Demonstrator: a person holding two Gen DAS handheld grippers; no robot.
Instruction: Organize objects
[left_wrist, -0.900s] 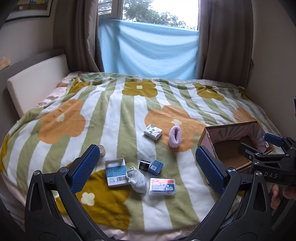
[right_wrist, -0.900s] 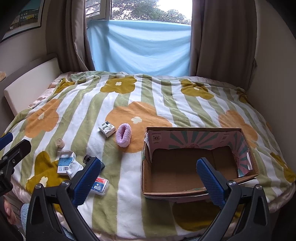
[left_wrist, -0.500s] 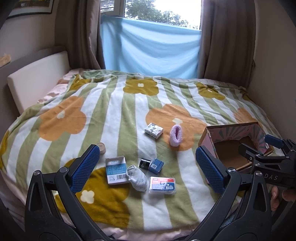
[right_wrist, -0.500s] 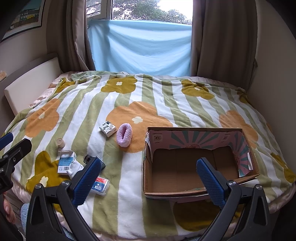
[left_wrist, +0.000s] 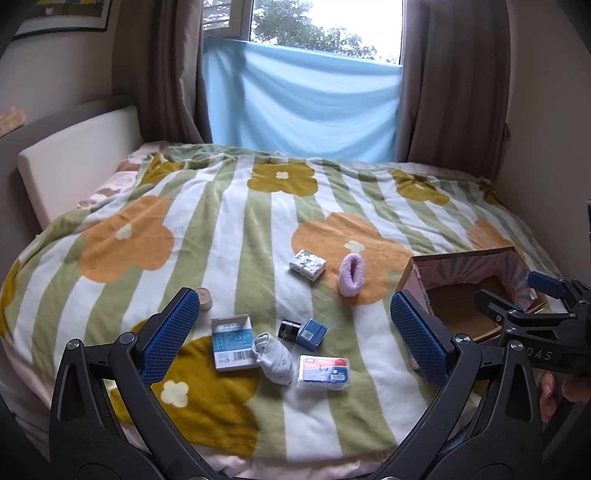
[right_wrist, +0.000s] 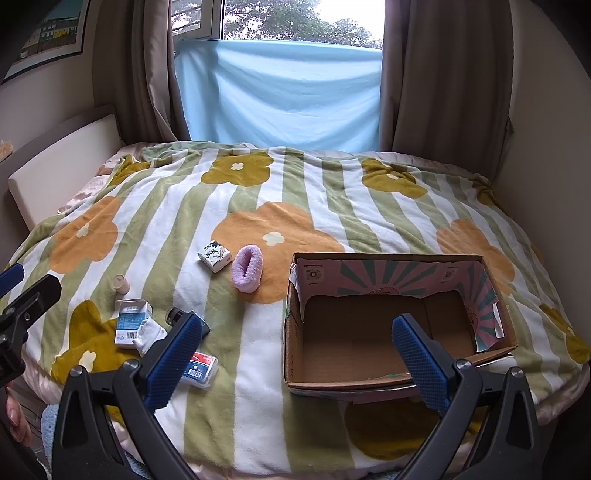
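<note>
Flanking grey sock: barcoded box, card pack

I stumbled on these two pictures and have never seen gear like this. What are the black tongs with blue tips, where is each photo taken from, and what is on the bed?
There is no robot here. A person holds a two-finger tool in each hand, and each tool carries a wide-angle camera that looks out along its fingers. One picture is from the left hand-held gripper, the other from the right hand-held gripper. Both are open and hold nothing.

On the flowered blanket lie small things: a purple fuzzy sock, a patterned little box, a blue-and-white carton, a white sock, a small blue box beside a dark jar, a clear case with a red and blue label and a small tan cylinder. To the right an open cardboard box stands empty, probably where the things will go.
</note>
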